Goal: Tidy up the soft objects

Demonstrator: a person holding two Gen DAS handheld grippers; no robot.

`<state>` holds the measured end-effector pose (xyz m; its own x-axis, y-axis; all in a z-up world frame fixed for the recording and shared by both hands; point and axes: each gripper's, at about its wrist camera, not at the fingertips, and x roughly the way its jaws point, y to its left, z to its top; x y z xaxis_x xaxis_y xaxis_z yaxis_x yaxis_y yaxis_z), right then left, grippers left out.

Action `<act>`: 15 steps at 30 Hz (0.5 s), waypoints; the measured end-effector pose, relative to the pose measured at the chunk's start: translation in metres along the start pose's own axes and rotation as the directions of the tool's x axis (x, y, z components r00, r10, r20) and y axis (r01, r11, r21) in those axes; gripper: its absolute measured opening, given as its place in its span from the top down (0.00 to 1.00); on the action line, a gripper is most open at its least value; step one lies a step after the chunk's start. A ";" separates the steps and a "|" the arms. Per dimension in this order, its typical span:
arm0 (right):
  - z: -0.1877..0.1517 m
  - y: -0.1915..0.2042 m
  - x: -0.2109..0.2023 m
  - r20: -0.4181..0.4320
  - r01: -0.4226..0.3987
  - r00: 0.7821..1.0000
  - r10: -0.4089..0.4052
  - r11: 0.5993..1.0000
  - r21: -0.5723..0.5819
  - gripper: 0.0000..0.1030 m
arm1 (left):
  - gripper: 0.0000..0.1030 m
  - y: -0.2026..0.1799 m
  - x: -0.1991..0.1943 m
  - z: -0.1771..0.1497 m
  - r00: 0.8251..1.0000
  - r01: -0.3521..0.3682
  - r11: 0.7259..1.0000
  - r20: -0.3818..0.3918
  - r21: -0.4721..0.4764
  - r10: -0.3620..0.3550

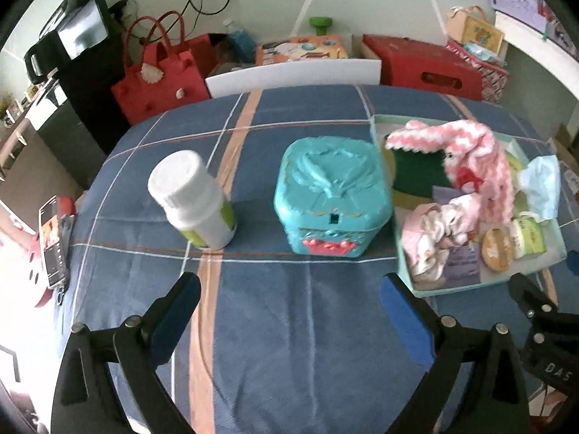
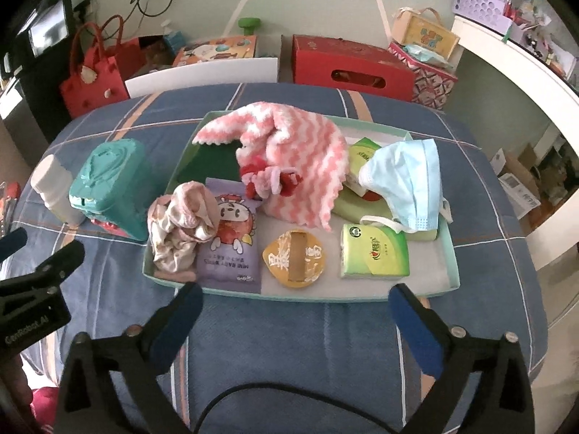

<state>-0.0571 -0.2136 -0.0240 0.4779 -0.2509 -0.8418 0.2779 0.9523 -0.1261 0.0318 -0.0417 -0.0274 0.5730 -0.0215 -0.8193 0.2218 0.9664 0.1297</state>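
- Crowding the pale green tray on the checked blue tabletop, the soft things lie heaped: a pink-and-white zigzag cloth draped across the middle, a bundled pink sock at the near left corner, a blue face mask to the right.
- Between them I see a purple wipes packet, a round yellow lid and a green tissue pack.
- Just left of the tray stands a teal box, with a white bottle further left.
- My left gripper hovers before the box, fingers spread wide and holding nothing.
- My right gripper hangs at the tray's near edge, fingers equally wide and empty.
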 end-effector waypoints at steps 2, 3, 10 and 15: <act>0.001 0.001 0.000 0.006 0.004 1.000 -0.004 1.000 -0.004 0.00 | 0.04 0.003 -0.001 0.000 1.000 0.004 1.000 0.005 -0.012 -0.004; 0.001 0.000 0.001 0.008 0.005 1.000 -0.005 1.000 -0.005 0.00 | 0.04 0.005 -0.001 0.000 1.000 0.006 1.000 0.006 -0.017 -0.006; 0.000 -0.005 0.002 0.010 0.010 1.000 -0.010 1.000 0.015 0.00 | 0.04 0.008 -0.008 -0.002 0.999 -0.026 1.000 0.026 -0.009 0.026; 0.000 -0.006 0.002 0.011 0.011 1.000 -0.012 1.000 0.016 0.00 | 0.04 0.010 -0.011 -0.003 0.999 -0.010 1.000 0.038 -0.018 0.010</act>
<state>-0.0580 -0.2198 -0.0249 0.4838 -0.2638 -0.8345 0.2967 0.9465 -0.1272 0.0259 -0.0309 -0.0187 0.6049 -0.0213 -0.7960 0.2023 0.9710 0.1278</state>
